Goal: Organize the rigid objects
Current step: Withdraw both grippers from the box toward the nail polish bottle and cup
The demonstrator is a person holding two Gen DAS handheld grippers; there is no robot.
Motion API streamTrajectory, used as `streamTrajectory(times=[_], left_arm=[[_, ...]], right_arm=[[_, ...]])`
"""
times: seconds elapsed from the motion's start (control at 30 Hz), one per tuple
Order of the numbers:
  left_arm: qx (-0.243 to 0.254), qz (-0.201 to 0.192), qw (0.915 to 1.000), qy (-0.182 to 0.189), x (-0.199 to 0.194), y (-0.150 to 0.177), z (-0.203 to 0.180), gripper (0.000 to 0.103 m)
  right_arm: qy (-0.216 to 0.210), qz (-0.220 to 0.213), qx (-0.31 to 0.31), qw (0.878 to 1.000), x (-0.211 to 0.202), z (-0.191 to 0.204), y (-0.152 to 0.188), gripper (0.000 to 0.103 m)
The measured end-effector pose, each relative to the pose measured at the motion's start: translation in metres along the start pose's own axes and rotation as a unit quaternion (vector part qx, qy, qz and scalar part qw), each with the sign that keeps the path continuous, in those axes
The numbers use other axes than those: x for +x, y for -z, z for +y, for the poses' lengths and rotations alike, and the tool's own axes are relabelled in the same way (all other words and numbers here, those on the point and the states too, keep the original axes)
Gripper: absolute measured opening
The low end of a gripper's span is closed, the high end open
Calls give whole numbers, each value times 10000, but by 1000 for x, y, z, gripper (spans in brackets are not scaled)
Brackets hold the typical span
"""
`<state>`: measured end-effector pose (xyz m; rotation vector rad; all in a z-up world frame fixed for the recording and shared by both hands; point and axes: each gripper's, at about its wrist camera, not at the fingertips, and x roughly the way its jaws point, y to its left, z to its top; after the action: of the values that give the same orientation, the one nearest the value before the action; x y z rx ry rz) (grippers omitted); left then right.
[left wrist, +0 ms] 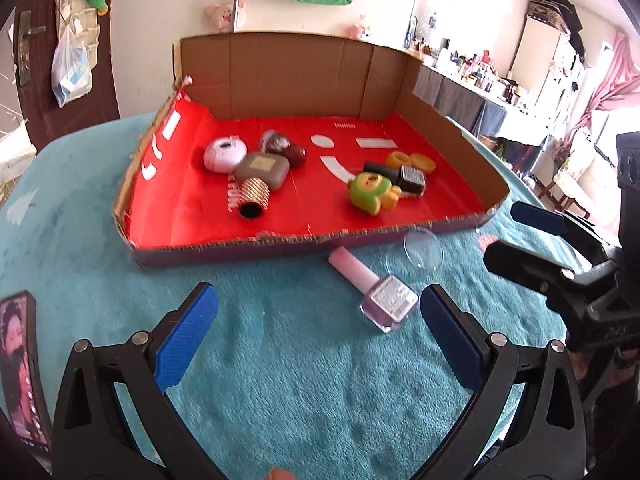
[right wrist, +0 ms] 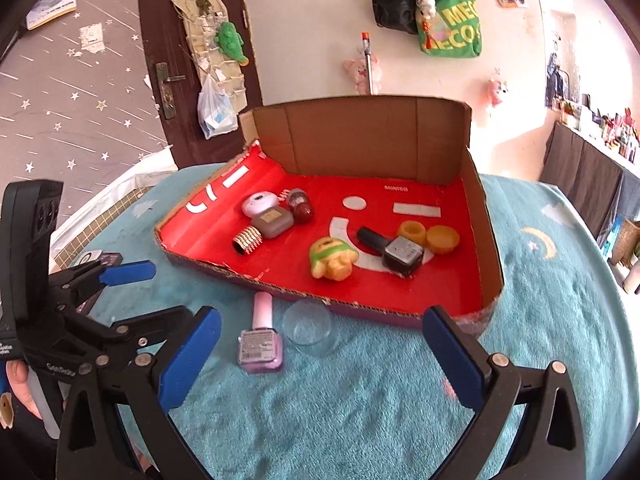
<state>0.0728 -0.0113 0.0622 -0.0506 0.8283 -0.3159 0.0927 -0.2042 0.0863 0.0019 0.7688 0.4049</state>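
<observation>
**Two items left outside the tray, both grippers empty**

Teal plush cloth (right wrist: 360,420) covers the table; a cut-down cardboard tray with a red printed floor (left wrist: 280,240) sits at the far side of it, in a cluttered bedroom.

Step in hand, as judged: picking up the stragglers. Most rigid items already sit in the tray: white round case, grey square case, gold ribbed cap and dark stones on the left; green-and-yellow toy figure (left wrist: 370,194), black nail polish bottle (left wrist: 404,176) and two amber rings on the right.

Still outside, on the cloth just near of the tray's front wall:
- pink-capped lilac nail polish bottle (right wrist: 261,340), lying flat, cap toward the tray
- clear round plastic dome (right wrist: 309,328), just right of the bottle, about touching it

Left gripper (left wrist: 318,320): fingers spread wide, holding nothing; bottle base lies just inside its right finger.
Right gripper (right wrist: 322,344): also spread wide, empty, with bottle and dome between its fingers.

Next move likely calls for centring on the bottle's square glass body, closing across its flat sides, then lifting over the low front wall. Glass is slick and may roll at the cap. Dome looks thin and see-through; edges are hard to judge, so go gently.
</observation>
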Motion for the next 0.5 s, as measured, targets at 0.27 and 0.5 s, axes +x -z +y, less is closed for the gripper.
streamTrajectory(times=[0.27,0.5], left_arm=[[-103,309,9990,318,21,13,-10,103],[-89,567,9982,187,47,15,-25,102]], right_arm=[[2,243,237,9994,13,-15,9,95],[11,377,423,9984,21,-25,14,93]])
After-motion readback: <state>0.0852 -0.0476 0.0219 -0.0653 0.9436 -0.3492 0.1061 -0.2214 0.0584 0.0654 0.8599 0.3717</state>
